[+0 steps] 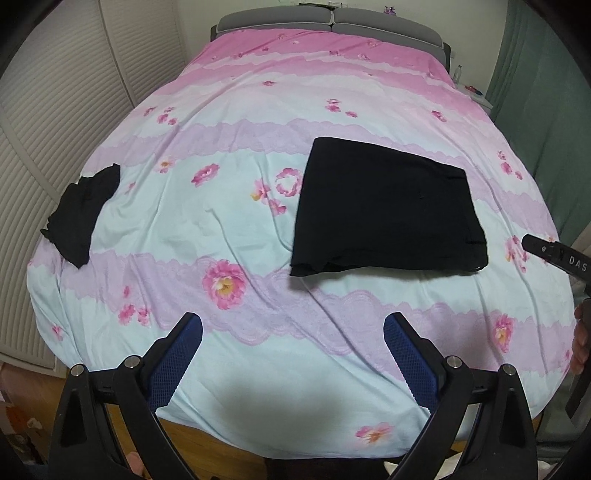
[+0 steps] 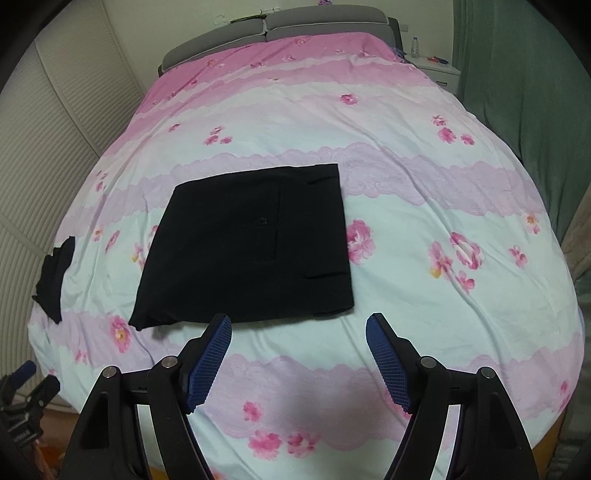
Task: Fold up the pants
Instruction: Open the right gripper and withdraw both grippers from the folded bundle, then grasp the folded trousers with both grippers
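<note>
Floral bed [image 1: 229,229] carrying folded black pants [image 1: 388,206] mid-frame; left gripper [image 1: 293,328] and right gripper [image 2: 298,328] hovering, fingers open, empty.

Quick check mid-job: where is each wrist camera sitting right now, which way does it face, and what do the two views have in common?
Left wrist: sits on the left hand-held gripper at the foot of the bed, facing the headboard; its open blue pads frame the bottom, and the right hand-held gripper enters at the right edge.
Right wrist: sits on the right hand-held gripper, closer to the folded pants, same heading; open pads show below.
Shared: folded pants, floral bedspread, second dark garment at the left edge.
</note>
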Tool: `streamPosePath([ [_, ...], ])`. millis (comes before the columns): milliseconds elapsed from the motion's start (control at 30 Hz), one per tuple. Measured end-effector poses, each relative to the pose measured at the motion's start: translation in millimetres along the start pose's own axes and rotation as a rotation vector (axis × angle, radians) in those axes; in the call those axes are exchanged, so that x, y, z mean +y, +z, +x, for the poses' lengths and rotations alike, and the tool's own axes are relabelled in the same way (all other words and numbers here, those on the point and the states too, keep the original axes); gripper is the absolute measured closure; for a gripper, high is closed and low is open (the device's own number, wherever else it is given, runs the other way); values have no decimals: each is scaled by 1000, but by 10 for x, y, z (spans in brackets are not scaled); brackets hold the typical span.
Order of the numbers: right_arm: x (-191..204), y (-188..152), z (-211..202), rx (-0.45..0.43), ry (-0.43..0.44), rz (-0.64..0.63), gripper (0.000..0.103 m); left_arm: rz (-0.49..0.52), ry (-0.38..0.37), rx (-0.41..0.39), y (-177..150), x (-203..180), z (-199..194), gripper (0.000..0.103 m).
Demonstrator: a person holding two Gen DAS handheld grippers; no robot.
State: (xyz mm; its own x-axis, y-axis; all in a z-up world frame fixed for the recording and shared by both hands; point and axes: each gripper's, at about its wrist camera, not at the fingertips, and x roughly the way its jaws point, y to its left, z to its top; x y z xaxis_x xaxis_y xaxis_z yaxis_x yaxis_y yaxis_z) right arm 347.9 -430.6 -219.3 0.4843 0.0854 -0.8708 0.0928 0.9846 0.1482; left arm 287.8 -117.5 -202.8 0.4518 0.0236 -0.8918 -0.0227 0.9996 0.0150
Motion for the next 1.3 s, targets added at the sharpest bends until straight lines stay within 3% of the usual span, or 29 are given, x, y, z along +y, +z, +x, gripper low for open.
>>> streamPosePath([
  [233,89,-19,107,0,-14,34,27,-87,-4,25,4,474,176,3],
  [433,112,-104,87,-100,15,138,27,-50,-32,-4,128,718,298,3],
  [633,154,-269,262,-140,-6,246,27,37,-116,-8,406,669,670,3],
  [800,-34,-308,542,-133,23,402,27,-15,-160,-13,615,596,1064,3],
  [1100,-314,-420,1203,-147,51,517,27,-27,-217,-19,637,407,1700,3],
  [1300,-514,-550,1448,-178,-8,661,27,-53,-253,8,684,378,2045,3],
])
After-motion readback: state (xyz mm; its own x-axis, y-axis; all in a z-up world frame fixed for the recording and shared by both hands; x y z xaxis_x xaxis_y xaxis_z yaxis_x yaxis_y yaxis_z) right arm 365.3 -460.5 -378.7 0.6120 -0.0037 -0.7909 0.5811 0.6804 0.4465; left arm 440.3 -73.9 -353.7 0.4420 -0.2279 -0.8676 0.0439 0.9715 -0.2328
